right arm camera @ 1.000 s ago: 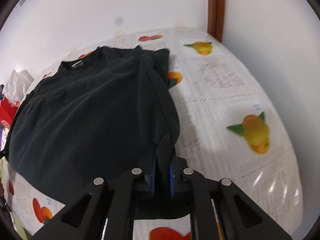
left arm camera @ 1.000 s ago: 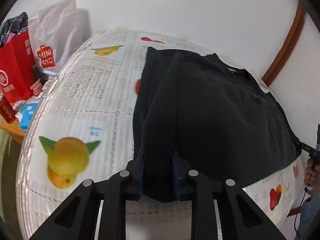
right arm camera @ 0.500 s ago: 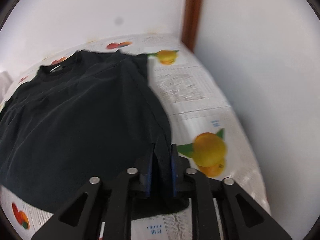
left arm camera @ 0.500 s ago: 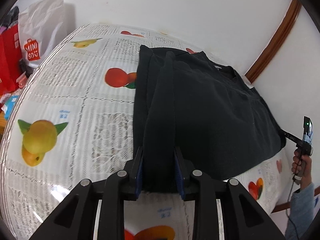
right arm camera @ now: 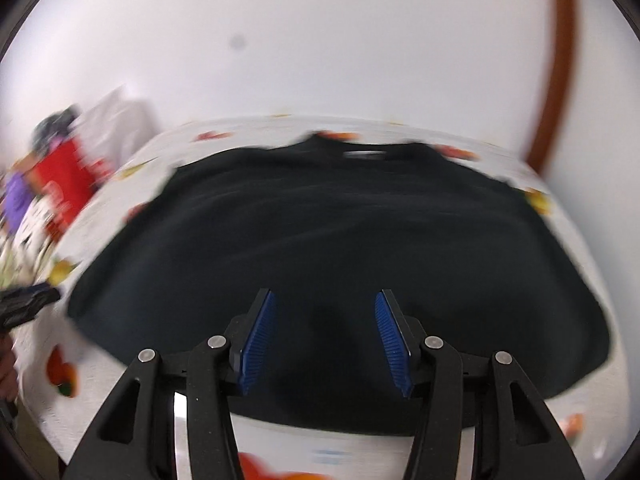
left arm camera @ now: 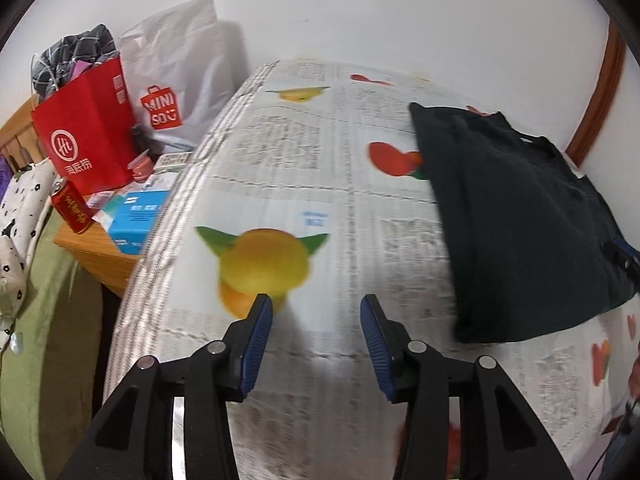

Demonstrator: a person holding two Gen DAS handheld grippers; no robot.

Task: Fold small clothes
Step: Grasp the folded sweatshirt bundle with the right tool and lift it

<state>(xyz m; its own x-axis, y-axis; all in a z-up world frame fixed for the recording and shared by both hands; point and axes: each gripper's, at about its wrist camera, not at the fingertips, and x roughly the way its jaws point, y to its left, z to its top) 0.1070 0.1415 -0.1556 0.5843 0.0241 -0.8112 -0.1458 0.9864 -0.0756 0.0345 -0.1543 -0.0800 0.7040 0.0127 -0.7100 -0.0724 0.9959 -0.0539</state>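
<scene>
A black T-shirt [right arm camera: 340, 248] lies flat on the fruit-print tablecloth [left arm camera: 288, 184], both sides folded in, collar at the far edge. In the left wrist view the shirt [left arm camera: 520, 224] lies to the right. My left gripper [left arm camera: 316, 304] is open and empty over bare cloth, left of the shirt. My right gripper [right arm camera: 324, 300] is open and empty, just above the shirt's near hem. The right gripper's tip [left arm camera: 624, 256] shows at the shirt's right edge in the left wrist view. The right wrist view is blurred by motion.
Left of the table stand a red paper bag [left arm camera: 84, 136], a white Miniso bag [left arm camera: 176, 80], a red can [left arm camera: 72, 208] and a blue box [left arm camera: 136, 220] on a wooden stand. White walls stand behind the table. A brown door frame [left arm camera: 596, 92] is at the right.
Both grippers have let go of the shirt's folded sides and opened. The left one swung left off the shirt; the right one swung to the near hem.
</scene>
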